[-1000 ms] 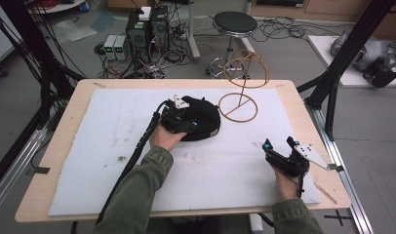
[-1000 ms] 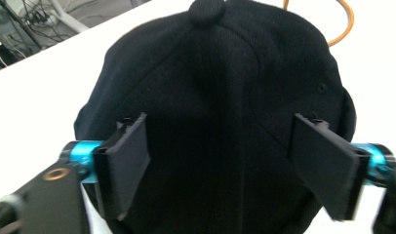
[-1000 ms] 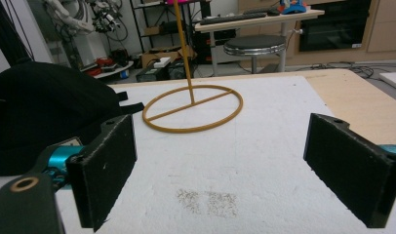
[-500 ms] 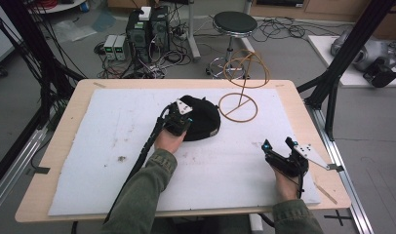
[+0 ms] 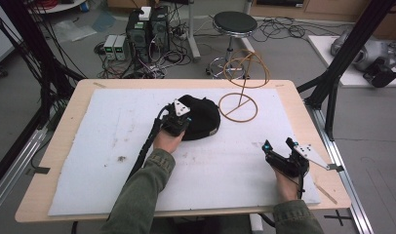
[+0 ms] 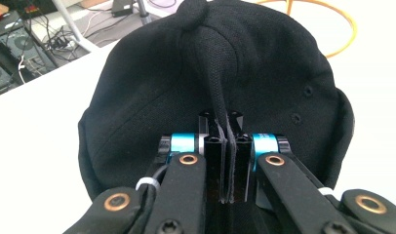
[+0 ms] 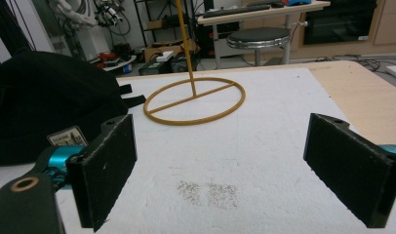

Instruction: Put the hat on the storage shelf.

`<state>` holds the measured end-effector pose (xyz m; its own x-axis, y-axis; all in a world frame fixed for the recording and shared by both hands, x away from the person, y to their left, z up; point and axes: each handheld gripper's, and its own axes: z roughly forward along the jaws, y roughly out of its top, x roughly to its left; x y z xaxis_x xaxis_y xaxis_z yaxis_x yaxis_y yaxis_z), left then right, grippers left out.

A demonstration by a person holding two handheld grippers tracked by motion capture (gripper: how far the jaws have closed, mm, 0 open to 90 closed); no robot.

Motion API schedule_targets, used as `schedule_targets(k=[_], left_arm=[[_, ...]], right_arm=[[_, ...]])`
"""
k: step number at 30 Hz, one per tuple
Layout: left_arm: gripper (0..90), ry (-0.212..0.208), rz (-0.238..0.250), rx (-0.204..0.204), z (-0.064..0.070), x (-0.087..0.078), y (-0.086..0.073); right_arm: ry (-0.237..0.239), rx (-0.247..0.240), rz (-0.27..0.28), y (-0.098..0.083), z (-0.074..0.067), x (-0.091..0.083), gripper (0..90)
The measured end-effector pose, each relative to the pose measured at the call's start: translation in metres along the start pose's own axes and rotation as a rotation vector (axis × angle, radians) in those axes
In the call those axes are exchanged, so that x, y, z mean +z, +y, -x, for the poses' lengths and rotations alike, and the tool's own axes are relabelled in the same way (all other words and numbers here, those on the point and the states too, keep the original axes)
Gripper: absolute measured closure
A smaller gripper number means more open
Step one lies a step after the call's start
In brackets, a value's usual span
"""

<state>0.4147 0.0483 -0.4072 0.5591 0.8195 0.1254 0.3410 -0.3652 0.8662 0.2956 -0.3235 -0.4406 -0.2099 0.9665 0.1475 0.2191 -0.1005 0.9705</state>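
A black cap point(image 5: 202, 117) lies on the white foam sheet point(image 5: 113, 126) near the table's middle. My left gripper point(image 5: 180, 121) rests on its near-left side. In the left gripper view the jaws point(image 6: 227, 146) are shut on a raised fold of the cap's point(image 6: 152, 83) crown fabric, which runs up toward the top button. My right gripper point(image 5: 279, 146) sits near the table's front right, open, with nothing between its pads point(image 7: 225, 170). A yellow wire stand point(image 5: 240, 102) with a ring base stands just right of the cap point(image 7: 45, 102).
The wire stand's ring point(image 7: 186, 121) lies ahead of the right gripper, with bare foam between them. Bare wooden table edge point(image 5: 303, 112) borders the foam on the right. A stool point(image 5: 234, 22), cables and computer boxes sit on the floor beyond the table.
The left gripper's jaws have closed on the cap's fabric, pinching up a fold. Neither hand has shifted place, and the right gripper stays open.
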Motion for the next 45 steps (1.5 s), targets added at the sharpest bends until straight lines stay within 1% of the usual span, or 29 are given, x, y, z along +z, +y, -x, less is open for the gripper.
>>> schedule_targets(k=[2,4,6,11,13,17,19,25,26,30,34,37,39,41,43,45], left_arm=[[88.0,0.006,0.014,0.004,-0.002,-0.003,0.001],[88.1,0.014,0.04,0.002,-0.004,-0.007,0.003],[88.1,0.019,0.078,-0.001,-0.005,-0.013,0.006],[88.0,0.014,0.182,-0.039,-0.009,-0.026,0.013],[88.0,0.01,0.199,-0.045,-0.01,-0.029,0.015],[88.0,0.017,0.222,-0.051,-0.013,-0.033,0.016],[88.0,0.021,0.244,-0.05,-0.014,-0.036,0.018],[88.0,0.039,0.332,-0.056,-0.016,-0.05,0.024],[88.0,0.046,0.356,-0.057,-0.018,-0.053,0.026],[88.0,0.046,0.42,-0.058,-0.021,-0.063,0.033],[88.0,0.054,0.463,-0.04,-0.023,-0.076,0.044],[88.0,0.051,0.493,-0.046,-0.025,-0.082,0.051],[87.9,0.058,0.499,-0.043,-0.027,-0.086,0.055],[87.9,0.06,0.504,-0.046,-0.029,-0.088,0.057],[87.9,0.065,0.51,-0.051,-0.032,-0.089,0.06],[87.9,0.058,0.521,-0.06,-0.035,-0.089,0.063]], right_arm=[[-0.002,-0.004,0.0,0.0,0.0,0.0,11.5],[-0.004,-0.007,0.0,0.0,-0.001,0.0,11.5],[-0.007,-0.01,0.0,0.0,-0.001,0.0,11.5],[-0.003,-0.01,-0.003,0.0,-0.002,0.0,11.5],[-0.003,-0.01,-0.002,0.0,-0.002,0.0,11.5],[-0.004,-0.011,0.0,0.0,-0.002,0.0,11.5],[-0.002,-0.011,0.002,0.0,-0.002,0.0,11.5],[0.0,-0.009,0.002,0.0,-0.002,0.0,11.5],[0.0,-0.009,0.002,0.0,-0.002,0.0,11.5],[0.0,-0.012,0.002,0.0,-0.002,0.0,11.5],[0.002,-0.012,0.0,0.0,-0.002,0.0,11.5],[0.003,-0.02,0.012,0.001,-0.001,0.0,11.5],[0.006,-0.017,0.014,0.001,-0.001,0.0,11.5],[0.002,-0.024,0.02,0.002,0.0,-0.001,11.5],[0.0,-0.016,0.021,0.002,0.001,-0.001,11.5],[0.002,-0.015,0.022,0.002,0.0,-0.001,11.5]])
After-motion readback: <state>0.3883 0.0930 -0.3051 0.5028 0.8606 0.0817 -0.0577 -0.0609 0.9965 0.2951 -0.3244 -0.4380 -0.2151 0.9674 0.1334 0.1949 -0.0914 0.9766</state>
